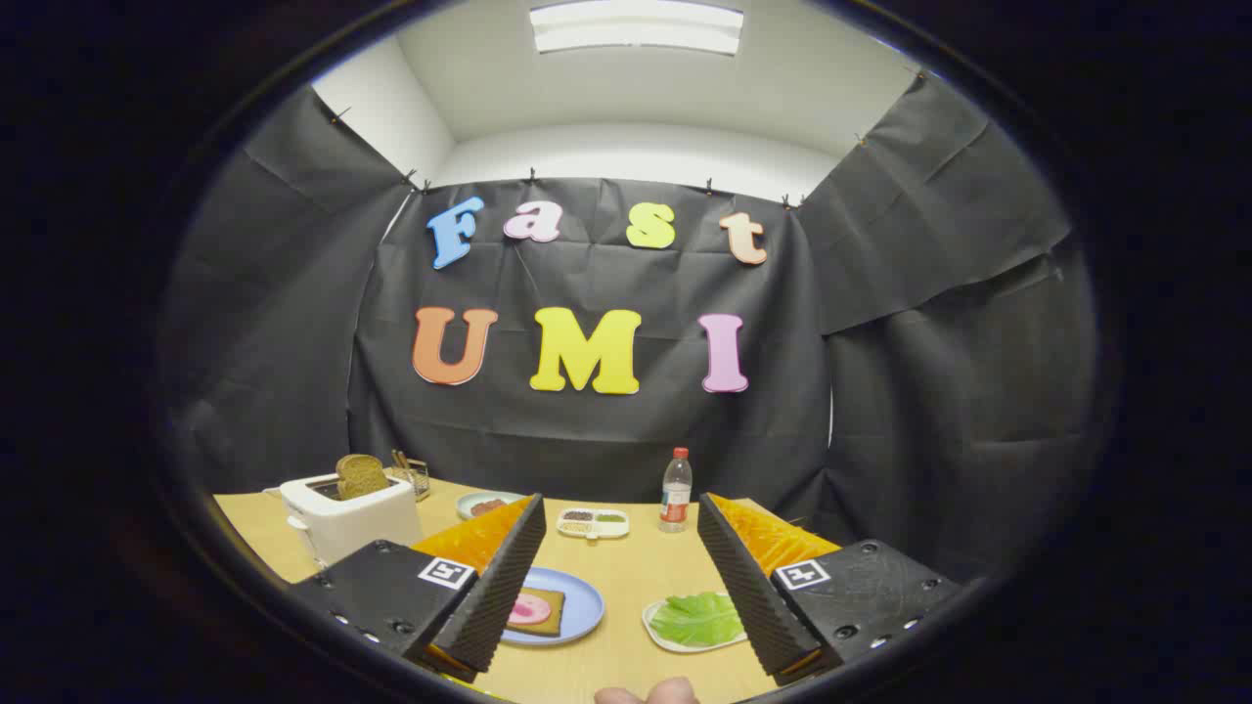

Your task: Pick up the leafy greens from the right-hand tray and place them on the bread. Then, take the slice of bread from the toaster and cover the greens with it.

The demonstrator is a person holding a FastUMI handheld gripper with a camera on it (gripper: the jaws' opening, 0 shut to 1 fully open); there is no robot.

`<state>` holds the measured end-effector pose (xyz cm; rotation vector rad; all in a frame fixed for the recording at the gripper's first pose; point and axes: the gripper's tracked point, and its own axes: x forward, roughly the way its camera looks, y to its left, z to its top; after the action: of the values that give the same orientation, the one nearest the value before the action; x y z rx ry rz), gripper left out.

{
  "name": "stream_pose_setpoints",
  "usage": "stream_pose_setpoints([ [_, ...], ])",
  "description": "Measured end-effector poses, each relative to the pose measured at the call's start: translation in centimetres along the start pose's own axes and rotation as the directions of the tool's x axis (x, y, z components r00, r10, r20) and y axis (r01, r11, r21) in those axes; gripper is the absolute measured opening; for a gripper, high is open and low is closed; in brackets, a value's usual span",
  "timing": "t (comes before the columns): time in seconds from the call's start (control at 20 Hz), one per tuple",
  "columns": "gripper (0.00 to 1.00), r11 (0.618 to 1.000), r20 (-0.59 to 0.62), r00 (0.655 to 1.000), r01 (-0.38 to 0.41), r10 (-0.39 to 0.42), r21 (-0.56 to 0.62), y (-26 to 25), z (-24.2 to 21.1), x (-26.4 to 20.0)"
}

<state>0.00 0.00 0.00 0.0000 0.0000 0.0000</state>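
My gripper (621, 577) is open above the wooden table (626, 557), nothing between its two ribbed black fingers (504, 577). A green leaf (696, 618) lies on a white tray (657, 636) just inside the right finger. By the left finger a blue plate (579, 608) holds a brown bread slice (541, 613) with a pink meat slice (529, 608) on top. Beyond the left finger stands a white toaster (347, 518) with a brown bread slice (362, 476) sticking up out of its slot.
At the back of the table stand a water bottle with a red cap (675, 491), a small white dish of seasonings (593, 522), a pale plate with something brown (486, 505) and a wire holder (413, 474). A fingertip (646, 694) shows at the near edge.
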Motion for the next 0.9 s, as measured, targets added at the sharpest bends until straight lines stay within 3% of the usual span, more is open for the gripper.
stream_pose_setpoints([
  [0.9, 0.95, 0.998, -0.026, 0.998, 0.055, -0.055, 0.031, -2.8, -0.4, 0.8],
])
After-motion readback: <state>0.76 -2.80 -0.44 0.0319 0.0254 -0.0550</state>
